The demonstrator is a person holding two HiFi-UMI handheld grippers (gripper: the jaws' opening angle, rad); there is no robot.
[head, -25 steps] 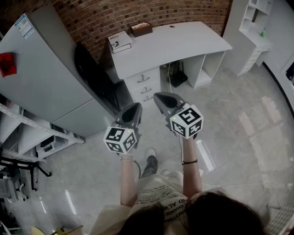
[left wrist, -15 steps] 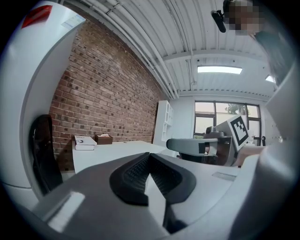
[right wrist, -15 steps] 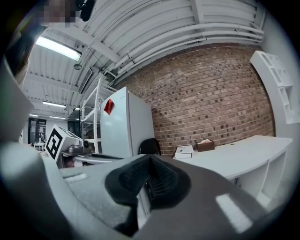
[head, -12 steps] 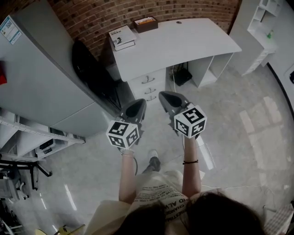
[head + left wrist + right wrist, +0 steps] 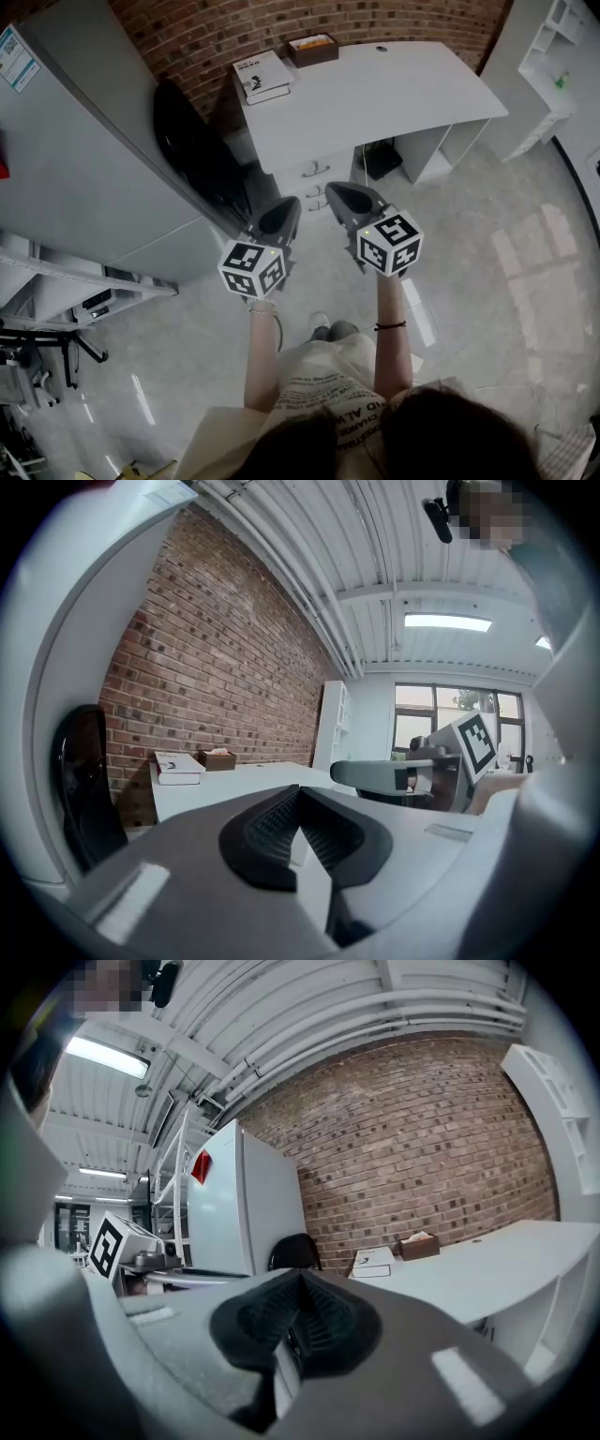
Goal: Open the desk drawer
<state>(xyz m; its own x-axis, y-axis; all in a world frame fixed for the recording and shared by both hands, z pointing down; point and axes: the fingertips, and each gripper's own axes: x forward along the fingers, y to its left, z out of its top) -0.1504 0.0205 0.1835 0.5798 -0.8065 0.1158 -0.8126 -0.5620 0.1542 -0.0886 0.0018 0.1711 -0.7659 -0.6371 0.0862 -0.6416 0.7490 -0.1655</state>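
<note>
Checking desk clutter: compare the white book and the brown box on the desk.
The thick white book lies flat and closed; the small brown box is open-topped, something pale inside. The book covers more surface than the box. The book sits at the corner, the box farther along the back edge. Both rest on the white desk.

My left gripper [image 5: 278, 216] & right gripper [image 5: 345, 199]: grey plastic shells w/ black ribbed pads [image 5: 272, 832]. Each carries a white marker cube w/ black squares, L [image 5: 251, 269], R [image 5: 388, 245]. Thin black band [image 5: 388, 326] on my right wrist. Cream tee [image 5: 328, 403] w/ dark print, dark hair [image 5: 422, 436].
</note>
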